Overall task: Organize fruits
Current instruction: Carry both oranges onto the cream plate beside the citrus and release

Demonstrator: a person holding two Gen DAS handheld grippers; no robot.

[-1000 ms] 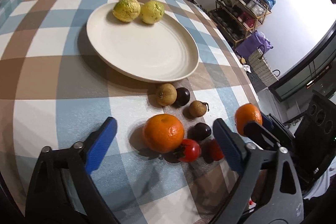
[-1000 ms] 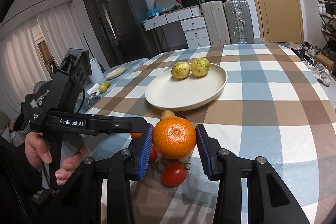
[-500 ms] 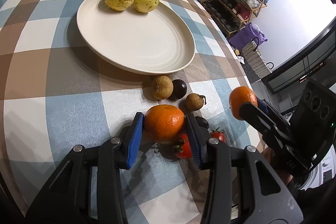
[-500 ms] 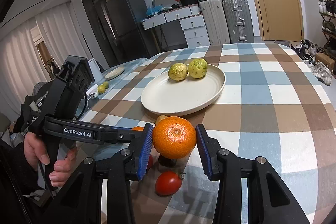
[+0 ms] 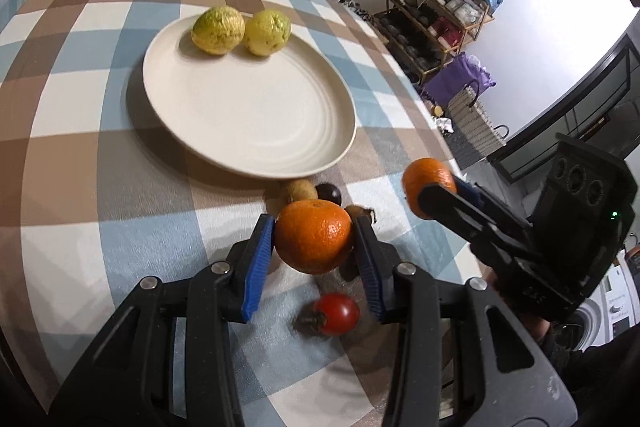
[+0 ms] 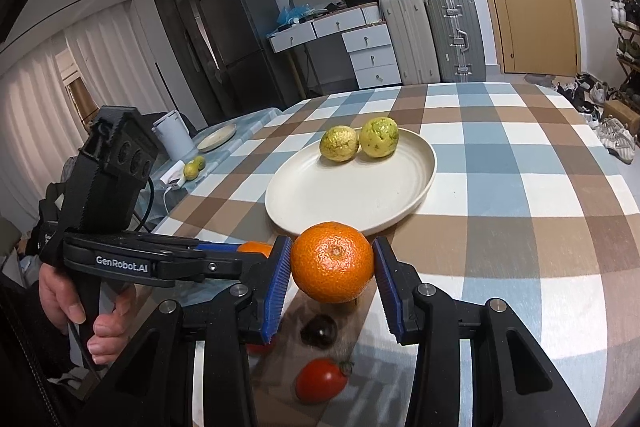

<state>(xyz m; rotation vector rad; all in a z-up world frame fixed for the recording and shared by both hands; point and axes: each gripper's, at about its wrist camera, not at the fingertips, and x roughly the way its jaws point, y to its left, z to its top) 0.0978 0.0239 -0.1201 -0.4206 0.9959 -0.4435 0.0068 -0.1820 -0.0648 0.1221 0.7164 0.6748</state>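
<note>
Two yellow-green fruits [image 5: 218, 31] already on the plate [image 5: 248, 143]. Left gripper [image 5: 314, 253] just closed on an orange [image 5: 313, 235], right gripper [image 6: 332, 277] clamping another orange [image 6: 332, 267] (both off the worktop [image 5: 60, 155]). Tomato [image 5: 335, 313], small brown and dark fruits [image 5: 316, 191] left to sort.

The table [image 5: 80, 155] wears a check of brown, pale blue and white. The plate [image 5: 280, 155] is cream, its two guavas [image 5: 218, 31] yellow-green and mottled. Both oranges [image 5: 314, 241] [image 6: 332, 267] are bright orange, the tomato [image 5: 335, 313] glossy red. The fingers [image 5: 256, 267] are black with blue ribbed pads.
</note>
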